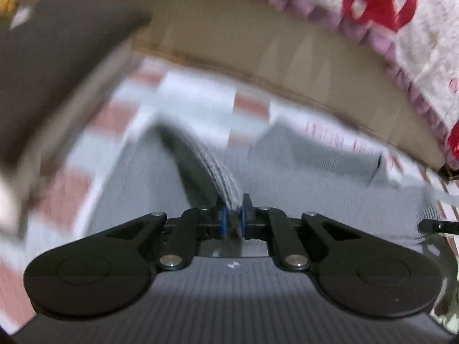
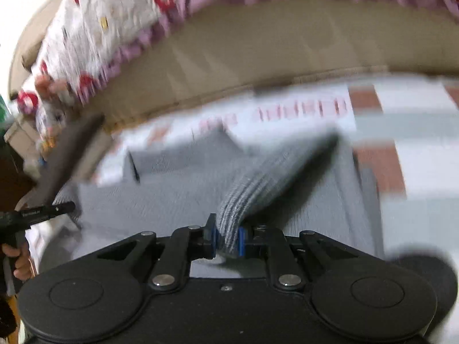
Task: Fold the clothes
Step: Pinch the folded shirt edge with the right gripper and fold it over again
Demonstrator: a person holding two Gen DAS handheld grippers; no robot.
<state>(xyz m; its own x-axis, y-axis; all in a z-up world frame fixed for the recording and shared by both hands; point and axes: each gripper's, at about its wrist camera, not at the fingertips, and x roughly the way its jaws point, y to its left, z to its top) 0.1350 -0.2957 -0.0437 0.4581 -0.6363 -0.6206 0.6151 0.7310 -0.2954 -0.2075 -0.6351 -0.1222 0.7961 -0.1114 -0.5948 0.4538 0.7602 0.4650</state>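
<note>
Both views blurred. My left gripper (image 1: 234, 219) is pinched on a ribbed hem of the grey sweater (image 1: 301, 177); the blue pads (image 1: 224, 220) press the knit from both sides. My right gripper (image 2: 227, 239) is likewise clamped on a thicker fold of ribbed edge.

The sweater lies spread on a checked sheet (image 1: 183, 100) of pale and brick-red squares, below a tan bed base (image 1: 229, 43) topped by a quilt (image 1: 424, 37) with a purple frill and red print.

Left view only: a dark flat slab (image 1: 57, 46) at upper left. Right view only: my left gripper from outside, at the far left edge, its dark tip at the sweater's border, with my fingers (image 2: 17, 261) on its handle.

From each grip the lifted ribbed edge runs away toward the bed base, leaning left in the left view and right in the right. The sweater's own long axis I cannot tell.
</note>
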